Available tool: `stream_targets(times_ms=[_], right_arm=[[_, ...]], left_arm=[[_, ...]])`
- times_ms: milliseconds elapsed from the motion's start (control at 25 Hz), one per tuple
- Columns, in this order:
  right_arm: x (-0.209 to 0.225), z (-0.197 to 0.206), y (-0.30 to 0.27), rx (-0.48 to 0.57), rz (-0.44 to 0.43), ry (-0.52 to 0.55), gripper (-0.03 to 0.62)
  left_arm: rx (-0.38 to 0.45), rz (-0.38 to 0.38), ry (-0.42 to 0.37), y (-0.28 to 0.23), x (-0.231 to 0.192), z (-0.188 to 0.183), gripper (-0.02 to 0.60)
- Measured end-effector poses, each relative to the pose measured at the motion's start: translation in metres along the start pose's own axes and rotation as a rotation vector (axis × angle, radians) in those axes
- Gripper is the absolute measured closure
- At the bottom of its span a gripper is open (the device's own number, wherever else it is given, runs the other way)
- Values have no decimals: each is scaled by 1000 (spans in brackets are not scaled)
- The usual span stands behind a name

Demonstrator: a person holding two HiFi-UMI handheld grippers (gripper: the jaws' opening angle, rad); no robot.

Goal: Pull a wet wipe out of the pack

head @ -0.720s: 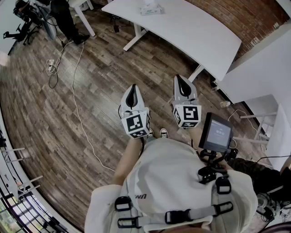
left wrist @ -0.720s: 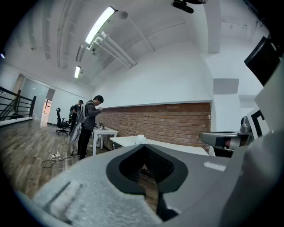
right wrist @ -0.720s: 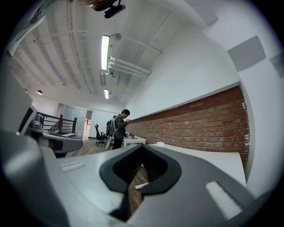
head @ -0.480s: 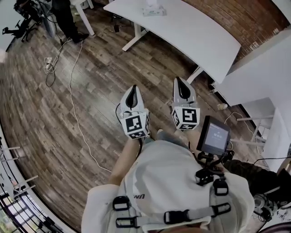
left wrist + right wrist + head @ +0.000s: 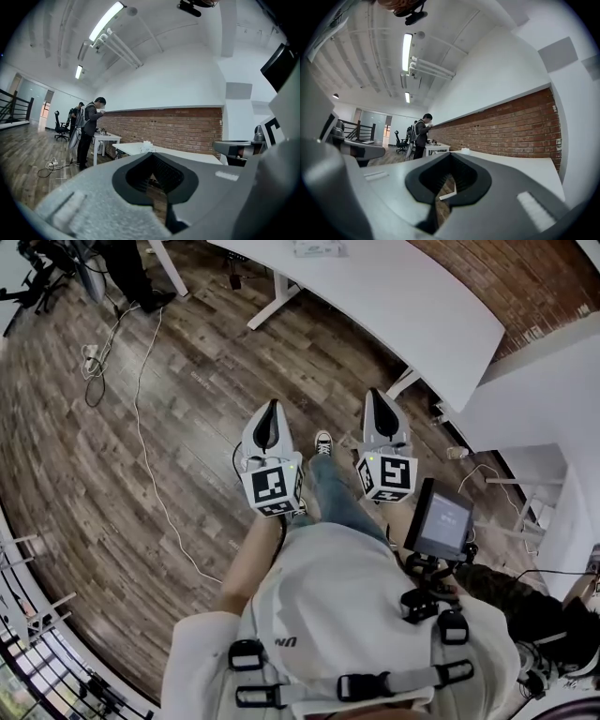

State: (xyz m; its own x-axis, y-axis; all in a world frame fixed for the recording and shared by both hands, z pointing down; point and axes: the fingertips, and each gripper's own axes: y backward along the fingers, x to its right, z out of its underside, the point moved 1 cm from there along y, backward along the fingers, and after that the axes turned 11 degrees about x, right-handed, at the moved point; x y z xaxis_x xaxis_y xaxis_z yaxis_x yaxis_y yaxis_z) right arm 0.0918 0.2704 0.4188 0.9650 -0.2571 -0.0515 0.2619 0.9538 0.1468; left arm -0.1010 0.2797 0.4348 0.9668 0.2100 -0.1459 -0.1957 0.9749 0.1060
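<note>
The wet wipe pack [image 5: 314, 247] is a small pale packet on the white table [image 5: 412, 306], far ahead at the top edge of the head view. It shows tiny in the left gripper view [image 5: 147, 146] and in the right gripper view [image 5: 465, 150]. My left gripper [image 5: 273, 406] and right gripper [image 5: 376, 394] are held side by side in front of the body, level, above the wooden floor and well short of the table. Both [image 5: 151, 154] [image 5: 450, 154] have their jaws together with nothing between them.
A person [image 5: 131, 273] stands by another desk at the far left, near office chairs [image 5: 42, 273]. Cables and a power strip [image 5: 91, 362] trail over the wooden floor. A small screen [image 5: 442, 519] hangs at my right side. A white partition [image 5: 544, 381] stands to the right.
The table and the pack have slid up and out toward the top of the head view as I step forward; one shoe now shows between the grippers. Both grippers stay shut.
</note>
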Motion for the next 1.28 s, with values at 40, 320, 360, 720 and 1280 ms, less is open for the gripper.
stream_targets(times_ms=[40,320,360,720,1280], right_arm=[[4,4,-9,-2,1,-3,588],[37,28,-95,-9,-29,-5,588],[43,30,-110,-8,-38,-8,588],[90,44,-230,-19,-139,-63,588],[117,67,-356,-9,-182,-50,588]], left_arm=[[-5,-3,-4,-9,-2,3,580],[-13,-26,-17,-97,-10,19,580],[-10,-31,-17,-113,-10,19,580],[15,-70,-35,-244,-11,15,580],[9,-32,-40,-367,-28,29,580]])
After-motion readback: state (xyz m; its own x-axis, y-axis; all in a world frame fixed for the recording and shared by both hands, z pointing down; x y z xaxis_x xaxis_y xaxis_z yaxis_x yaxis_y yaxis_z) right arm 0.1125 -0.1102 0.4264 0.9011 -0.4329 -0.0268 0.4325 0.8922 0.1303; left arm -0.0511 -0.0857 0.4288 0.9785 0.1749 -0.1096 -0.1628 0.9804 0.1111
